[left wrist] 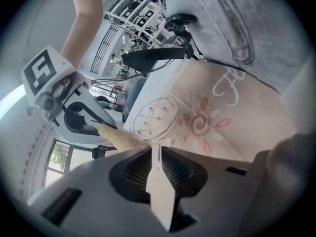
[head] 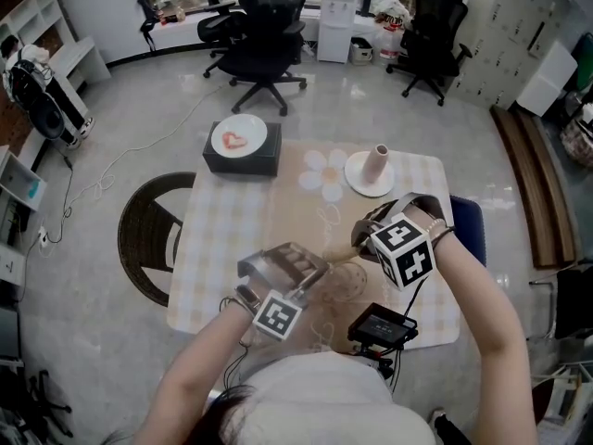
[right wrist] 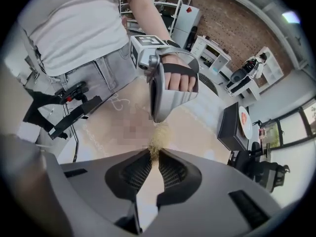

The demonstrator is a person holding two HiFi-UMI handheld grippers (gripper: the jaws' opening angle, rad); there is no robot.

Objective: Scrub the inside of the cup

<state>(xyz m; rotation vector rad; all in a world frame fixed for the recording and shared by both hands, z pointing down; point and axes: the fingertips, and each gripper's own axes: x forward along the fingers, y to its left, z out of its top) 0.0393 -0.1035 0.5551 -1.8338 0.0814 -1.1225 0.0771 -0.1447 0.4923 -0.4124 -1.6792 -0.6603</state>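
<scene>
A clear stemmed glass [left wrist: 157, 116] with a dotted pattern is the cup. My left gripper [left wrist: 157, 151] is shut on its thin stem and holds it low over the table; the bowl [head: 345, 281] points away from that gripper. My right gripper [right wrist: 154, 154] is shut on a straw-coloured brush [right wrist: 159, 141]. In the left gripper view the brush [left wrist: 121, 136] reaches from the right gripper [left wrist: 101, 126] to the lower side of the bowl. Whether its tip is inside the glass I cannot tell. The two grippers face each other, left gripper [head: 310, 272] and right gripper [head: 363, 241].
The table wears a pale checked cloth [head: 222, 239]. A beige cup on a white plate [head: 357, 182] stands at the back right, a black box [head: 243, 161] with a plate at the back left. A black device [head: 380, 327] lies at the front edge. A wicker chair [head: 144, 235] is left.
</scene>
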